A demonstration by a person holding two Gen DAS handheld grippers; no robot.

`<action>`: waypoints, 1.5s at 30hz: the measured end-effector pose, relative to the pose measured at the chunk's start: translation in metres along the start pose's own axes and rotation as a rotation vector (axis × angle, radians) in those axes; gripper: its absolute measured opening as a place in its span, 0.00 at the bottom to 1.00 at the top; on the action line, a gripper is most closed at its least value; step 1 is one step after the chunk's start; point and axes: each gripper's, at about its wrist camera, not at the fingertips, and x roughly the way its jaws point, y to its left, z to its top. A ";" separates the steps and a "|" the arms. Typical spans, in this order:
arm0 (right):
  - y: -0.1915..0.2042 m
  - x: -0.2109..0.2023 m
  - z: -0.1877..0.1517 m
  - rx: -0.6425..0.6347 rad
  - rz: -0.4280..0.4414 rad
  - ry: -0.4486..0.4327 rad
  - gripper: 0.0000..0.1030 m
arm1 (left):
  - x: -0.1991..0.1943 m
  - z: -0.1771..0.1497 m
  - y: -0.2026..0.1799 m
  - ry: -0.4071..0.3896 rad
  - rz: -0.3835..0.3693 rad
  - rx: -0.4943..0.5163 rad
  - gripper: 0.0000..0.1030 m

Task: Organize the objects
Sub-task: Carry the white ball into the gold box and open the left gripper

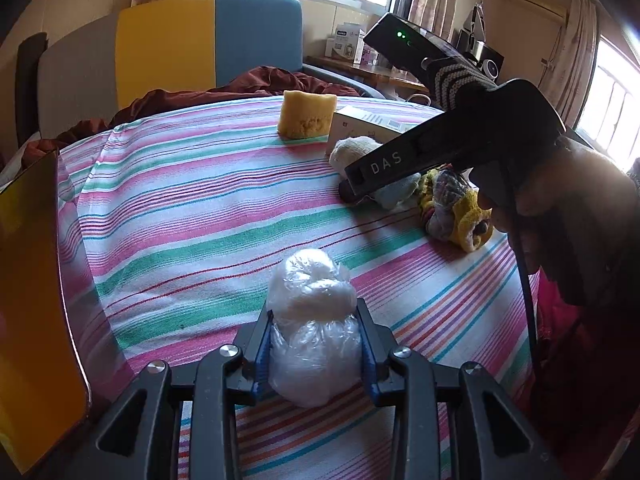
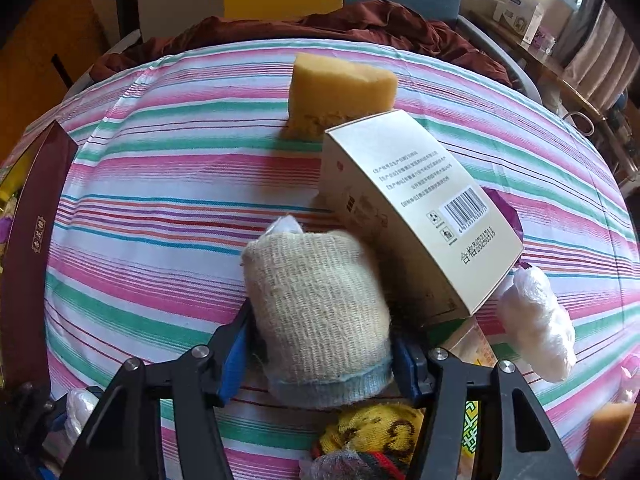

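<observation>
Your left tongs (image 1: 316,344) are clamped on a wad of clear plastic bag (image 1: 314,320), blue pads pressing it from both sides, with the wad down on the striped cloth (image 1: 192,208) near the edge of the desk closest to you. Your right tongs (image 2: 320,356) have a rolled cream sock (image 2: 320,312) with a pale blue cuff sitting between the pads; the sock fills the gap and both pads look to be against it, so I'd call that gripped.

Just beside that sock, on its right, a beige carton (image 2: 420,216) with a barcode leans tilted, and behind it a yellow sponge (image 2: 340,92) stands toward the far edge of the desk. To the right of the carton there's another crumpled clear plastic wad (image 2: 536,328). Below your right tongs a yellow patterned sock bundle (image 2: 376,428) lies near the closest edge.

On the left edge of the desk you've got a dark maroon box (image 2: 36,240) with gold lettering. From the left camera, your right hand (image 1: 568,216) shows on its black handle over the sock pile.
</observation>
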 end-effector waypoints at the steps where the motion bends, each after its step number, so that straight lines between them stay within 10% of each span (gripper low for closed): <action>1: 0.000 0.000 0.000 -0.002 -0.001 -0.001 0.59 | -0.001 0.000 0.000 0.007 -0.001 -0.004 0.34; 9: 0.004 0.003 0.002 -0.027 -0.013 -0.013 0.58 | -0.105 0.024 0.019 -0.145 -0.081 -0.066 0.34; 23: 0.003 0.002 0.001 -0.049 -0.038 -0.018 0.58 | -0.128 -0.027 0.238 0.033 0.305 -0.639 0.34; 45: 0.002 0.000 0.002 -0.047 -0.038 -0.016 0.58 | -0.106 -0.032 0.253 0.089 0.450 -0.547 0.43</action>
